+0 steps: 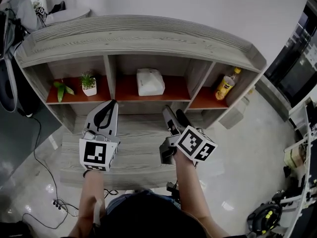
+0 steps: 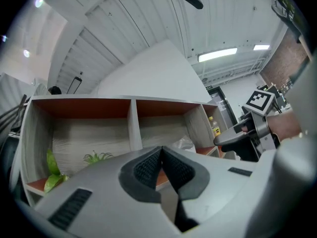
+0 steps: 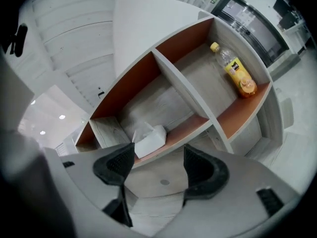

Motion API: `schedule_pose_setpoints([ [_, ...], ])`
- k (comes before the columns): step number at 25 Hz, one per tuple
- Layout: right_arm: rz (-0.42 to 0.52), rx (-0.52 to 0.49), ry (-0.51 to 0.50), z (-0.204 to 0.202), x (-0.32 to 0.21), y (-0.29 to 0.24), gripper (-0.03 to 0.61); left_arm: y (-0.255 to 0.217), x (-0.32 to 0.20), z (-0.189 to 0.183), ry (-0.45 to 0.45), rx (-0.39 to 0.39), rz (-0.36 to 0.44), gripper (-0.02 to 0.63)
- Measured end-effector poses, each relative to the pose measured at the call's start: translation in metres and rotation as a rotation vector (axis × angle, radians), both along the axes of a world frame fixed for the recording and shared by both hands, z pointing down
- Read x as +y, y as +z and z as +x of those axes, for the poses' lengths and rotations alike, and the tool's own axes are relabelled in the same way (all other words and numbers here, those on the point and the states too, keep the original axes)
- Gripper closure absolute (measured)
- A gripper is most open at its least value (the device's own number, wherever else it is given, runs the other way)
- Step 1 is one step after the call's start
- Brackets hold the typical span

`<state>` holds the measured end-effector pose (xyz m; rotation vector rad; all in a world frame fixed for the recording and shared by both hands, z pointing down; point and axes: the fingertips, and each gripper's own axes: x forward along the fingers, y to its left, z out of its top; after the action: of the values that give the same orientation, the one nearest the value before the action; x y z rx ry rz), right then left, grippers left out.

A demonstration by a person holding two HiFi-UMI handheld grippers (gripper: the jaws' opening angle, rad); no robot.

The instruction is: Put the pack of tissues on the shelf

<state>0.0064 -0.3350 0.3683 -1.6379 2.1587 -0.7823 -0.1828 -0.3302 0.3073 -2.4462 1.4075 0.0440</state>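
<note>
White pack of tissues [image 1: 150,82] lies in the middle compartment of the shelf [image 1: 138,38], ahead of the right gripper [image 3: 158,165] and apart from it; jaws spread wide, nothing between; left gripper [image 2: 161,155] jaws pressed together, empty

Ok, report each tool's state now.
Left tool: closed, holding nothing.
Right tool: open, empty; the pack of tissues lies in the shelf beyond it.

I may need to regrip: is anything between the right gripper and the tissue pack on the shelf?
Nothing visible. The pack of tissues lies alone in the shelf middle compartment; the right gripper, jaws apart and empty, faces it across the wooden surface.
</note>
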Motion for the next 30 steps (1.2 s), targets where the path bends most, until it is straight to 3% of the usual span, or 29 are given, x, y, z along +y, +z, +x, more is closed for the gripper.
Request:
schedule_pose_setpoints([
  [8, 0.07, 0.179, -0.072, -0.007, 0.01, -0.014, 0.275, -0.001, 0.0, 0.0, -0.007, 0.014, -0.003, 0.603],
  [17, 0.159, 0.314, -0.107, -0.008, 0.013, -0.03, 0.373, -0.01, 0.001, -0.005, -0.022, 0.015, 0.017, 0.603],
  [24, 0.195, 0.373, -0.054, 0.01, 0.018, -0.042, 0.526, -0.021, 0.002, -0.003, -0.018, 0.008, 0.047, 0.603],
  [30, 0.294, 0.485, 0.005, 0.019, 0.028, -0.062, 0.565, -0.027, 0.004, 0.0, -0.015, 0.005, 0.06, 0.603],
])
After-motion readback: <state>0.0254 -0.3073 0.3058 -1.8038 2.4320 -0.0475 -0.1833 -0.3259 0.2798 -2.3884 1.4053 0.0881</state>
